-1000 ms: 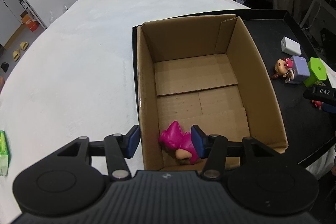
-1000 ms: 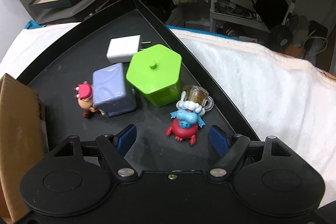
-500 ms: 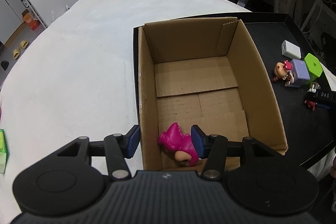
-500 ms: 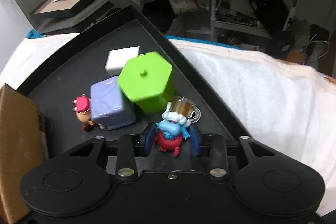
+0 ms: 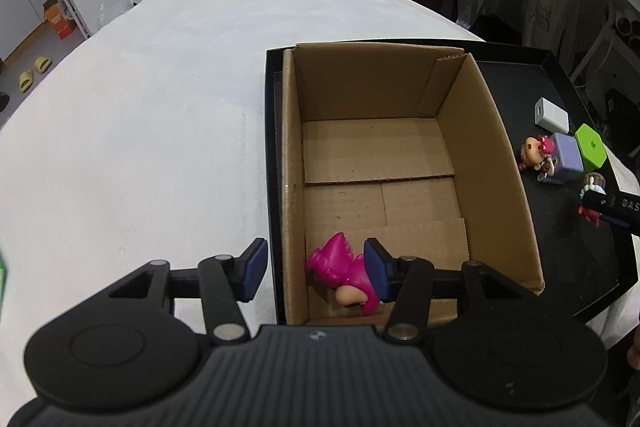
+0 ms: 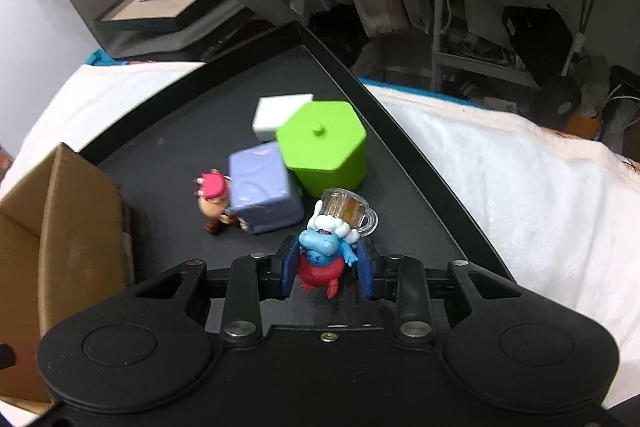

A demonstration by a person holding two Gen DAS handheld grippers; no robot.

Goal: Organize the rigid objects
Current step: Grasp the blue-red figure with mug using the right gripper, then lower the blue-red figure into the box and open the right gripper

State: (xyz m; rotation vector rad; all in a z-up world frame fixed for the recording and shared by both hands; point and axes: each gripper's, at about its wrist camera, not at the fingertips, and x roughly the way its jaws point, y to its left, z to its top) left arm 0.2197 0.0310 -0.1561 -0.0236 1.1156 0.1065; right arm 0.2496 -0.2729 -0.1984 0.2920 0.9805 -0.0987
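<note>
My right gripper is shut on a blue and red hippo figure that holds a beer mug, and has it lifted off the black tray. A purple cube, a green hexagonal box, a white adapter and a small pink-hatted figure stand on the tray. My left gripper is open above the near corner of the cardboard box. A pink dinosaur toy lies in the box below it.
The box stands in the left part of the tray, on a white cloth-covered table. The right gripper's tip shows at the left wrist view's right edge. Shelves and clutter stand beyond the table.
My right gripper closed on the hippo figure and lifted it up and back from the tray. My left gripper stayed open and rose slightly above the box.
</note>
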